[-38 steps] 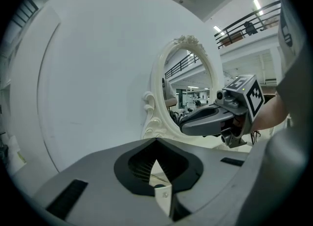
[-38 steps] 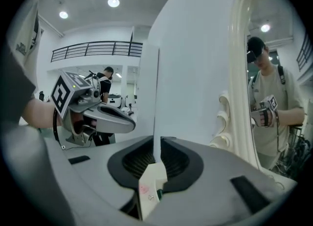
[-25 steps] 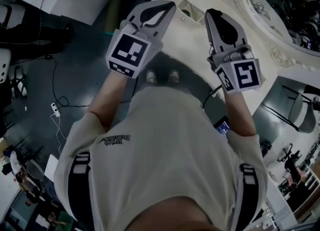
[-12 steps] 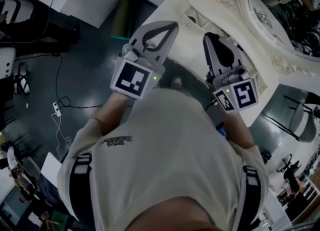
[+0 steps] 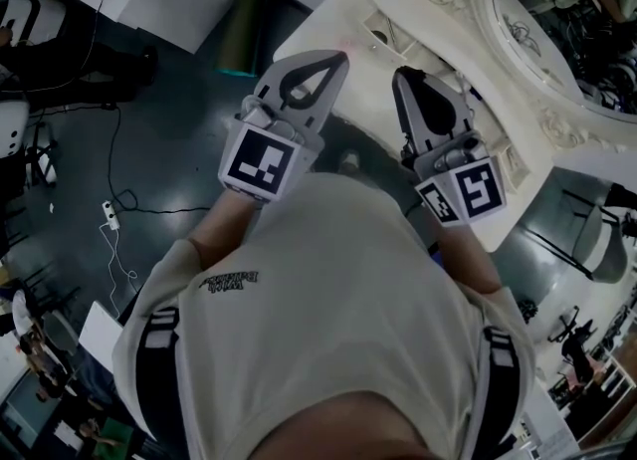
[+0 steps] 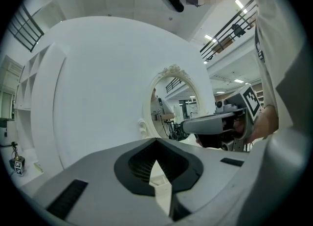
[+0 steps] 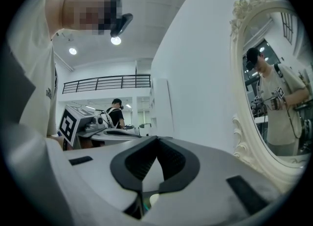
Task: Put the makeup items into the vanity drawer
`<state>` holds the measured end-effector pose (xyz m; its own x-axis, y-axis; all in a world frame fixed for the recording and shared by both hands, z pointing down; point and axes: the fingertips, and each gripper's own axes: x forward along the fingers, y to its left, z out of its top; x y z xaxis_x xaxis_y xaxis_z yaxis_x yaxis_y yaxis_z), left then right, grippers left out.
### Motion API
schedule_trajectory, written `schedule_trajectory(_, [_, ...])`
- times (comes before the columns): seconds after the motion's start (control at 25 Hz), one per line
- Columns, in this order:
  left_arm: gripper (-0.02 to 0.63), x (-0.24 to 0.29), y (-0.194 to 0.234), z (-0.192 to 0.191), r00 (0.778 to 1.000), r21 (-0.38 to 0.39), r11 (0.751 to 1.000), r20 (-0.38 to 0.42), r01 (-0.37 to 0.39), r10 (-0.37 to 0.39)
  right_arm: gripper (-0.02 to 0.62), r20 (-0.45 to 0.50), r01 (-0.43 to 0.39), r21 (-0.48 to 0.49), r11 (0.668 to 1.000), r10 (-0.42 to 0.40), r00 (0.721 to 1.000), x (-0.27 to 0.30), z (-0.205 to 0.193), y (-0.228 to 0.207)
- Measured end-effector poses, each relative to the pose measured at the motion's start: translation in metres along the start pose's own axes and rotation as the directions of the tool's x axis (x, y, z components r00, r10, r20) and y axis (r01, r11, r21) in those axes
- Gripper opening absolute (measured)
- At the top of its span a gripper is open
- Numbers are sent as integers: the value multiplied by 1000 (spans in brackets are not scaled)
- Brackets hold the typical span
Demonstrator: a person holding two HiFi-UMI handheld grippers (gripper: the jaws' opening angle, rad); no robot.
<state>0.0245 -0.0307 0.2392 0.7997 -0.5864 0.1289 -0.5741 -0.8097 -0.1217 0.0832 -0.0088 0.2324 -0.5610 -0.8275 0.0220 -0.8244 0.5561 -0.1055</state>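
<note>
Left gripper (image 5: 340, 57), right gripper (image 5: 402, 76) drew back | fingers (image 6: 88, 171) together | shirt print (image 5: 229, 280) unreadable

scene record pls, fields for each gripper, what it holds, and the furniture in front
left gripper: shut, nothing between the jaws
right gripper: shut, nothing between the jaws
pose: side by side, apart from each other, both pointing toward the vanity top
mirror: ornate white frame, at the back of the vanity top
makeup items: none made out
drawer: not visible in any view
</note>
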Motion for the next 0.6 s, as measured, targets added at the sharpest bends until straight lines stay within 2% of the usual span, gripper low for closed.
schedule_trajectory(0.36, [14,-1,5,9,999,-58,998,44,-19,22,2,-6,6,4,1000,-6,1000,1,-2,-5])
schedule_trajectory(0.6, [14,-5,8,5,999,-66,997,32,-28,30,2,-12,6,4,1000,-5,1000,2,-4,-4])
